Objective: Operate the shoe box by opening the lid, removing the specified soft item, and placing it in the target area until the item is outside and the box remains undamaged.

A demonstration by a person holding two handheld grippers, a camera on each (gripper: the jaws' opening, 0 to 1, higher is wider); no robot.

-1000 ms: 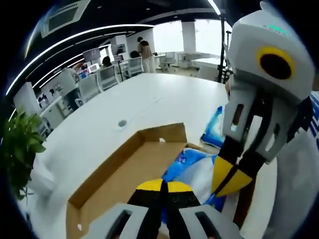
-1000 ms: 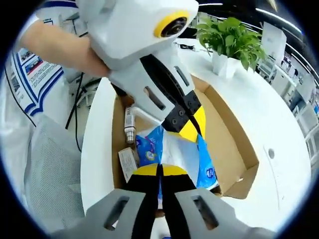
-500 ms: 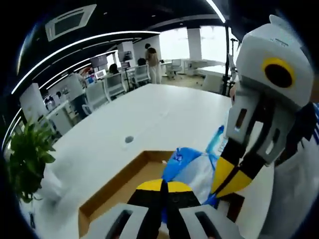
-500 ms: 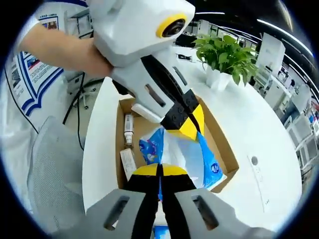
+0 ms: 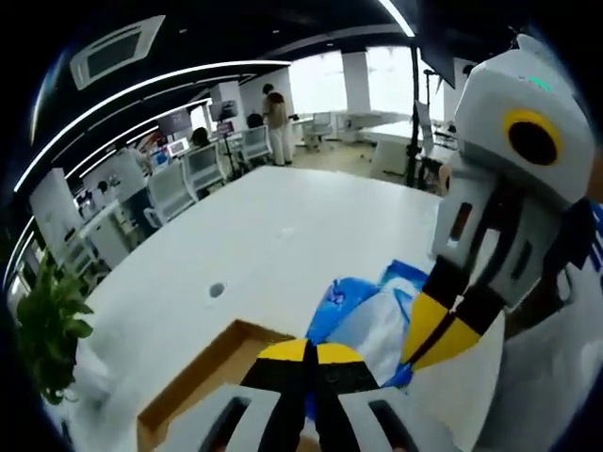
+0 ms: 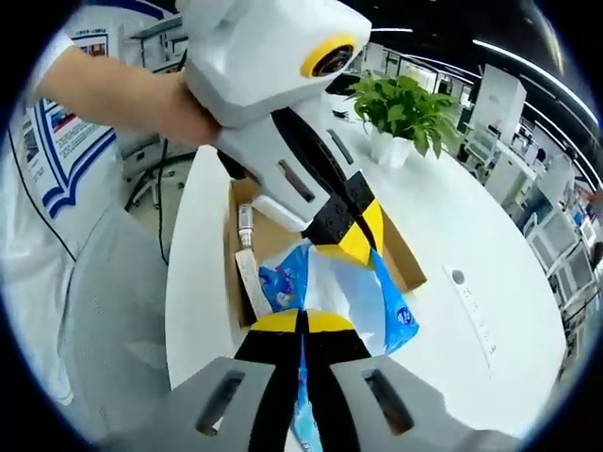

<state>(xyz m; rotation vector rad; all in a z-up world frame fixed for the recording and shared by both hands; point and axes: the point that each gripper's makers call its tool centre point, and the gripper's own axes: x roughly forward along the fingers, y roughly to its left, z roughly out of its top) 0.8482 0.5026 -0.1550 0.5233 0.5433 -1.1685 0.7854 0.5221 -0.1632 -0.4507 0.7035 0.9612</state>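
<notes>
Both claws same build: left claw (image 5: 308, 353) and right claw (image 6: 303, 325) have white moulded housings, black slotted linkages, yellow-tipped black jaws, a yellow ring around a dark round port. Person's short sleeve (image 6: 57, 132) white with blue stripes.

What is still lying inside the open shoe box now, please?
In the shoe box lie a small bottle and a paper slip along one wall. The blue-and-white soft pack, gripped above, covers the rest of the floor.
</notes>
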